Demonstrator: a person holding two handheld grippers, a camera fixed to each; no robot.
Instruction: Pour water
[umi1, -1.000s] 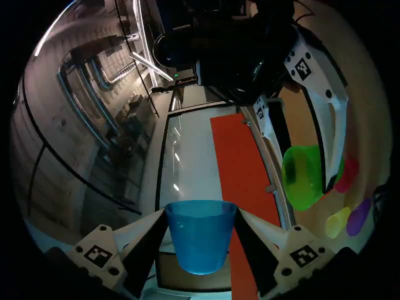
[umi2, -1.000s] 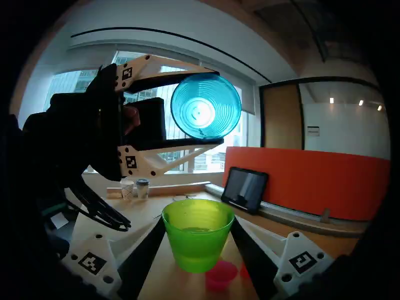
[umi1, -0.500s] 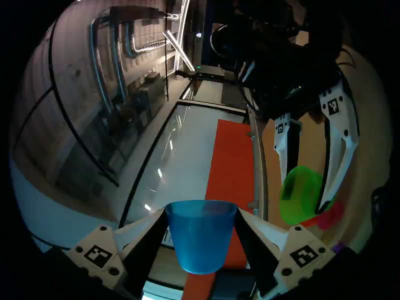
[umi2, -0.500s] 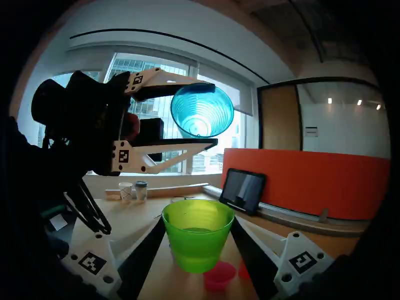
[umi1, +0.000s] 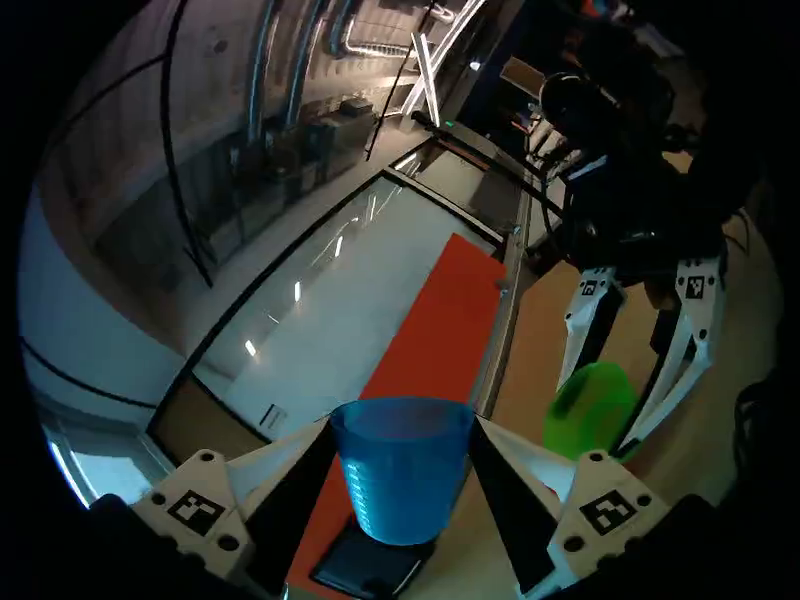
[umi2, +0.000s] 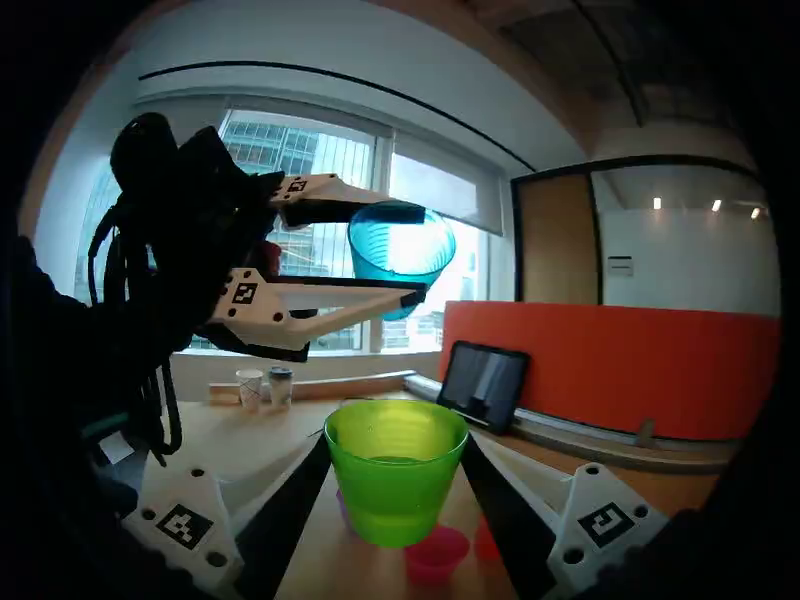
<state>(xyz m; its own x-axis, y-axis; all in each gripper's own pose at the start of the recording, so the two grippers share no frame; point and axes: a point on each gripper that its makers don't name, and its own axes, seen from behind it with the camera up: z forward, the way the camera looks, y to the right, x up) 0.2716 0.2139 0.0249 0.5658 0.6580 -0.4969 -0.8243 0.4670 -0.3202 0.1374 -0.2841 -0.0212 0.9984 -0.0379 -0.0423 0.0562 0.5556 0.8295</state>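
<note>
My left gripper is shut on a translucent blue cup, held between both fingers. In the right gripper view that same blue cup hangs high above the table, nearly upright, in the left gripper. My right gripper is shut on a green cup with a little liquid at its bottom. The left gripper view shows the green cup lower right, clamped by the right gripper. The blue cup is above and left of the green one.
A wooden table carries small pink cups under the green cup, two small cups near the window, and a dark tablet leaning on an orange partition. A person's dark sleeve fills the left.
The blue cup has swung back from tipped, mouth facing the right camera, to nearly upright and moved slightly up. The green cup stayed still in the right gripper.
</note>
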